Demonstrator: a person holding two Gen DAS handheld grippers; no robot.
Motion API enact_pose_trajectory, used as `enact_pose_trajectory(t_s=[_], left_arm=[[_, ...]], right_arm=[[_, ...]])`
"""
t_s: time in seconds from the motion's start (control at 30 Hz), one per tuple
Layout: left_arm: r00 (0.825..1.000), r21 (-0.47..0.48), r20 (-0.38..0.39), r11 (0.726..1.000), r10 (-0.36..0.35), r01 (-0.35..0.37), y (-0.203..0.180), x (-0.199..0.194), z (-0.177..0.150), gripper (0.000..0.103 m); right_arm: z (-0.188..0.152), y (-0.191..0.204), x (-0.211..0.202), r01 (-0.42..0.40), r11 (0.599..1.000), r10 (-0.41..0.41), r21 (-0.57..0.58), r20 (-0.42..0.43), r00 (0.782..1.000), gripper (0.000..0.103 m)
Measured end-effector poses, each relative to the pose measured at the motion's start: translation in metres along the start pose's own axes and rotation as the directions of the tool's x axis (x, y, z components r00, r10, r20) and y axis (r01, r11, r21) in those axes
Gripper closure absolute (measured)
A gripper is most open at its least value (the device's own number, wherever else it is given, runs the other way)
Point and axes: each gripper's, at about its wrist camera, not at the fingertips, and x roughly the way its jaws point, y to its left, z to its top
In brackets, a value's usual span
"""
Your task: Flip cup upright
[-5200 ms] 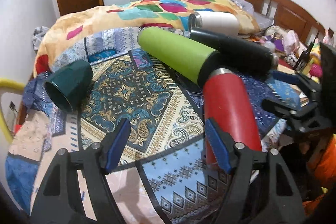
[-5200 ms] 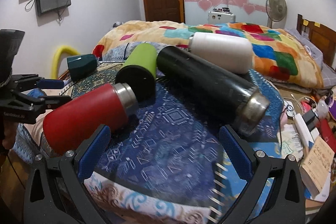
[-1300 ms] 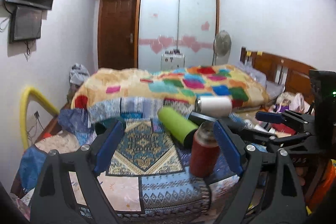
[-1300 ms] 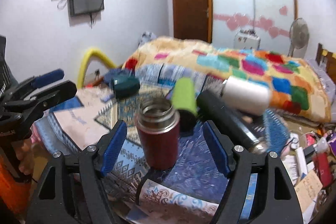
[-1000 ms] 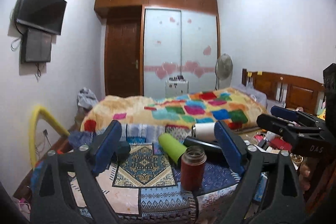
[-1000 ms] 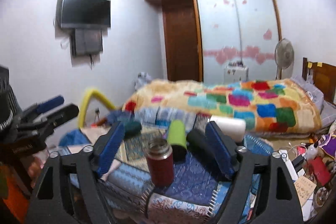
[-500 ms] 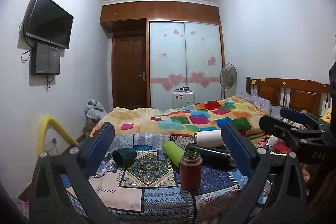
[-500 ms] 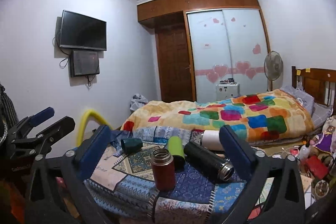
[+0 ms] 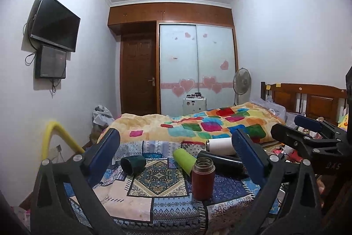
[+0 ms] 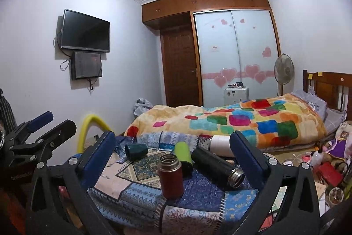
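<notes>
A red flask [image 9: 202, 178] stands upright with its steel mouth up on the patterned cloth [image 9: 158, 193]; it also shows in the right wrist view [image 10: 170, 176]. A green flask [image 9: 184, 160], a black flask [image 10: 216, 166], a white flask [image 10: 220, 145] and a dark green cup [image 9: 132, 164] lie on their sides behind it. My left gripper [image 9: 175, 156] is open and empty, held well back from the cloth. My right gripper [image 10: 172, 154] is open and empty, also well back.
A bed with a colourful quilt [image 9: 206, 124] lies behind the cloth. A yellow tube [image 9: 59, 136] arches at the left. Clutter [image 10: 325, 166] covers the floor at the right. A standing fan [image 9: 242, 83] and wardrobe doors are at the far wall.
The red flask lay on its side and now stands upright. Both grippers have pulled back and up, away from the cloth, over the last second.
</notes>
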Motion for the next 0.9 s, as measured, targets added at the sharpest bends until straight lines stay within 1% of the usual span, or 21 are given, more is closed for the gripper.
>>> enact_pose_trajectory(t_s=[0.47, 0.9], left_arm=[[1.0, -0.012, -0.006, 1.0, 0.001, -0.001, 0.0029, 0.0033, -0.001, 0.0], [1.0, -0.02, -0.012, 1.0, -0.014, 0.014, 0.0011, 0.0053, -0.0026, 0.0]], right_arm=[[0.0009, -0.0017, 0.0, 0.011, 1.0, -0.011, -0.007, 0.004, 1.0, 0.0], [0.003, -0.0008, -0.0018, 0.019, 1.0, -0.018, -0.007, 0.011, 1.0, 0.0]])
